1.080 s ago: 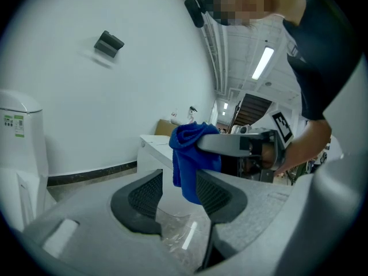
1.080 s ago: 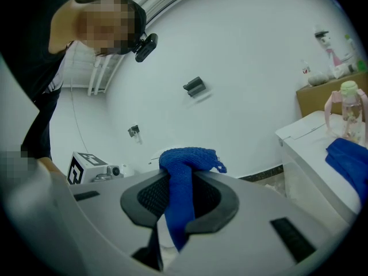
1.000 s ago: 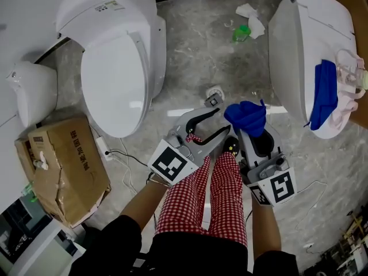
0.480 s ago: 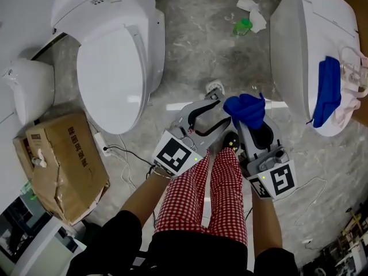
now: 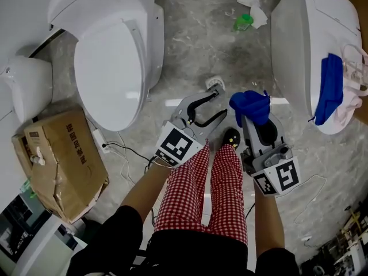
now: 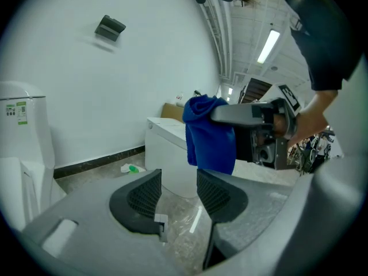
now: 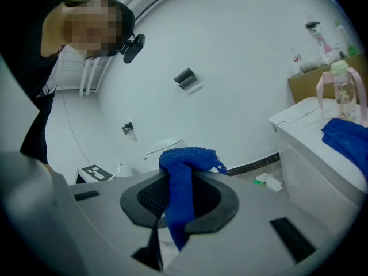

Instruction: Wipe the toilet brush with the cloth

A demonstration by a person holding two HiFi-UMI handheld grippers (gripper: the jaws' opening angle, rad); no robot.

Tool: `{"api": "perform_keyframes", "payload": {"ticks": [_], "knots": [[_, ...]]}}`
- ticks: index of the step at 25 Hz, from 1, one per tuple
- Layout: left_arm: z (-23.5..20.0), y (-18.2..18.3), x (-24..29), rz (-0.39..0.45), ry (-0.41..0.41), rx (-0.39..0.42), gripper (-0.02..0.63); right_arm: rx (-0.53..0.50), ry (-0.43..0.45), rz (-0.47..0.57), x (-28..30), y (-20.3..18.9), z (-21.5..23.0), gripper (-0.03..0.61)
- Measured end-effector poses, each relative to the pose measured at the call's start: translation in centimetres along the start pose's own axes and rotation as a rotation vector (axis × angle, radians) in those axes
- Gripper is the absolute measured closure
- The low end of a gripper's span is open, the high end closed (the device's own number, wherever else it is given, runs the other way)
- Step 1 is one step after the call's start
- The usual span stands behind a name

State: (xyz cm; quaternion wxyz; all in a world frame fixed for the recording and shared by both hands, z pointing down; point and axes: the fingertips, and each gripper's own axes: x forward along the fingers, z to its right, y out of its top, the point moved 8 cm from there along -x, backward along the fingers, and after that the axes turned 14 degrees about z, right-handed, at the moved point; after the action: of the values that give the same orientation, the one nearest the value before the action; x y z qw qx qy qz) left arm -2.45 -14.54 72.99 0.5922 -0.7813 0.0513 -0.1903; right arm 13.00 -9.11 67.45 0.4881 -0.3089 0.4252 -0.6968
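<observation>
Left tool (image 6: 179,194) jaws well apart, nothing between them, right tool (image 7: 178,199) clamped on blue cloth (image 7: 185,157), both above grey floor (image 5: 195,45), white toilet (image 5: 109,68) alongside

The floor (image 5: 195,50) is gray stone with pale swirls. A white toilet (image 5: 112,50) stands on the left and a second toilet (image 5: 302,45) on the right, with a dented cardboard box (image 5: 63,165) near the left one. Crumpled white paper (image 5: 253,7) and a small green thing (image 5: 244,22) lie between the toilets.
</observation>
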Motion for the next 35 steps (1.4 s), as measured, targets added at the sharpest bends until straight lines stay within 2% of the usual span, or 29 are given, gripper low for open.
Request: {"api": "perform_keyframes", "payload": {"ticks": [5, 12, 18, 25, 28, 35], "knots": [[-0.3, -1.1, 0.2, -0.035, -0.009, 0.024, 0.436, 0.001, 0.002, -0.004, -0.1, -1.0, -0.1, 0.505], [-0.8, -2.6, 1.0, -0.075, -0.023, 0.016, 0.431, 0.046, -0.050, 0.016, -0.5, -1.8, 0.5, 0.505], [-1.0, -4.2, 1.6, -0.132, -0.045, 0.041, 0.431, 0.036, -0.065, 0.013, -0.9, -1.8, 0.8, 0.505], [-1.4, -5.8, 2.2, -0.159, -0.052, 0.029, 0.426, 0.036, -0.040, 0.023, -1.3, -1.9, 1.0, 0.505], [-1.5, -6.7, 2.6, -0.190, -0.057, 0.031, 0.425, 0.041, -0.015, 0.037, -1.6, -1.8, 0.9, 0.505], [-1.8, -8.5, 3.6, -0.287, -0.057, 0.047, 0.405, 0.028, -0.036, 0.026, -2.2, -1.6, 1.7, 0.505]]}}
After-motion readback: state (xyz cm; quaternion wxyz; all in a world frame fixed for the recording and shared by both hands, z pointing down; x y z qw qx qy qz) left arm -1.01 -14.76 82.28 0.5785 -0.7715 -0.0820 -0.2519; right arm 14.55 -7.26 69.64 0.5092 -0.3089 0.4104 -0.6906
